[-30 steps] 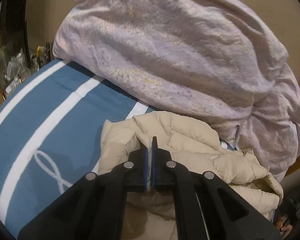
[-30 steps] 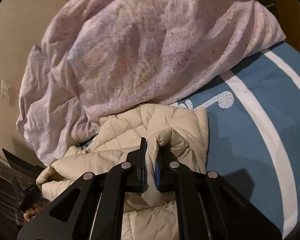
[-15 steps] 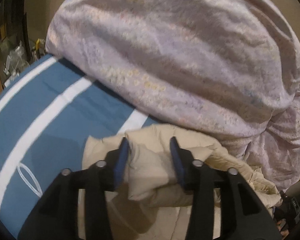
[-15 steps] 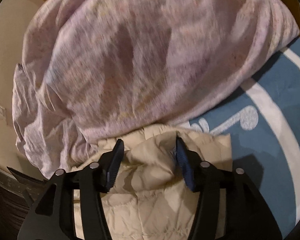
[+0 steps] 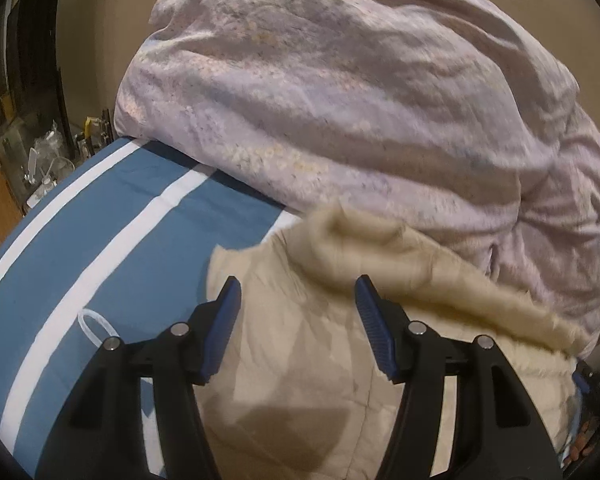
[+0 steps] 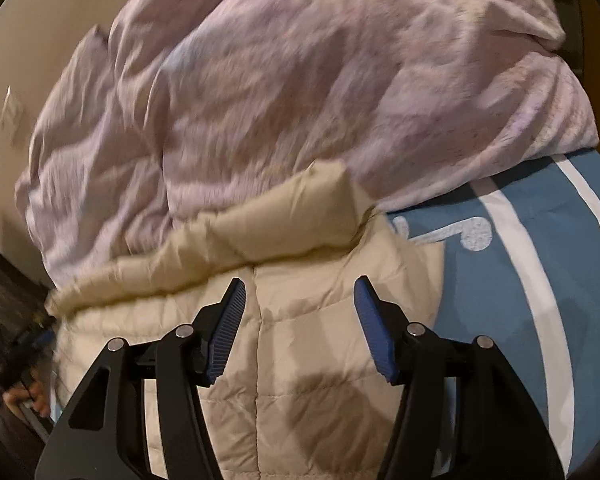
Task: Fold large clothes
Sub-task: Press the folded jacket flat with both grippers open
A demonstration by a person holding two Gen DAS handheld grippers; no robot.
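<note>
A cream quilted puffer jacket (image 5: 300, 360) lies on a blue bedsheet with white stripes (image 5: 100, 248). Its collar edge forms a raised roll along the far side. My left gripper (image 5: 296, 292) is open and empty, a little above the jacket's left part. The jacket also shows in the right wrist view (image 6: 300, 360), with its centre seam running toward me. My right gripper (image 6: 300, 292) is open and empty above the jacket, just short of the rolled collar (image 6: 260, 236).
A big crumpled lilac duvet (image 5: 360, 100) is piled right behind the jacket, and fills the far side in the right wrist view (image 6: 300, 100) too. Cluttered shelves (image 5: 32, 148) stand left of the bed. The blue sheet (image 6: 520, 280) lies to the right.
Both grippers were shut on folds of the jacket a second ago. They opened, let go and drew back slightly. The jacket now lies flatter on the sheet.
</note>
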